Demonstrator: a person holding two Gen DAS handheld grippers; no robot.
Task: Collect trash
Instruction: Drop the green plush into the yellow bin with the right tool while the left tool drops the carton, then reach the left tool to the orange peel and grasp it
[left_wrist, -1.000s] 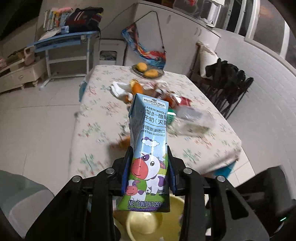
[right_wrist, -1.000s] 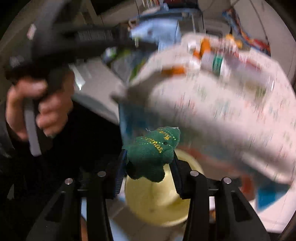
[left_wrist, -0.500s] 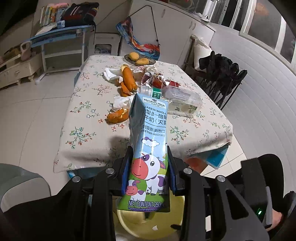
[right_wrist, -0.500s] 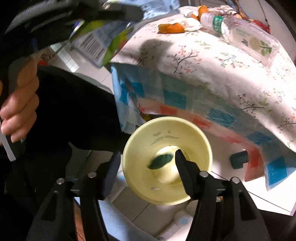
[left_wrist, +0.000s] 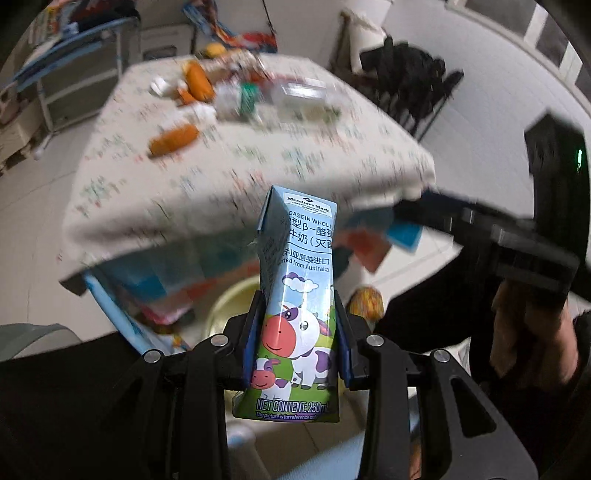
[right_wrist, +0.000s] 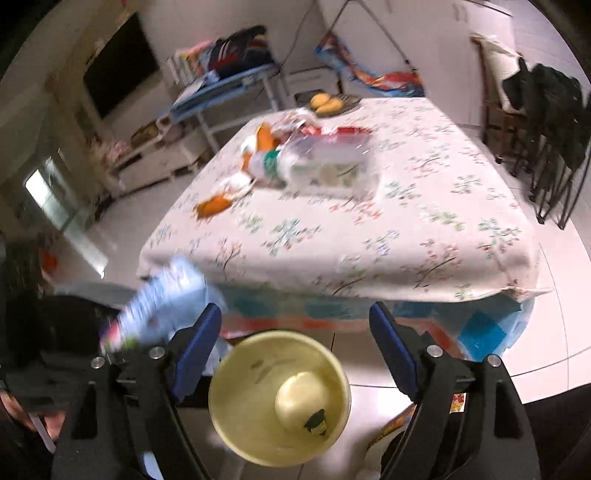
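Fingers of the left gripper (left_wrist: 300, 341) are clamping a blue milk carton (left_wrist: 297, 295) by its lower half, the carton standing upright between the pads. Beyond the carton, the yellow bin (right_wrist: 279, 397) is sitting on the floor just in front of the bench (right_wrist: 424, 236). Above that bin, the right gripper (right_wrist: 295, 345) is hanging with its fingers opening wide and nothing between them. Inside the bin, a small dark green item (right_wrist: 316, 422) is lying at the bottom. Back from the bin, on the bench, orange peels (right_wrist: 212, 205) and a clear plastic bottle (right_wrist: 325, 166) are lying, blurred.
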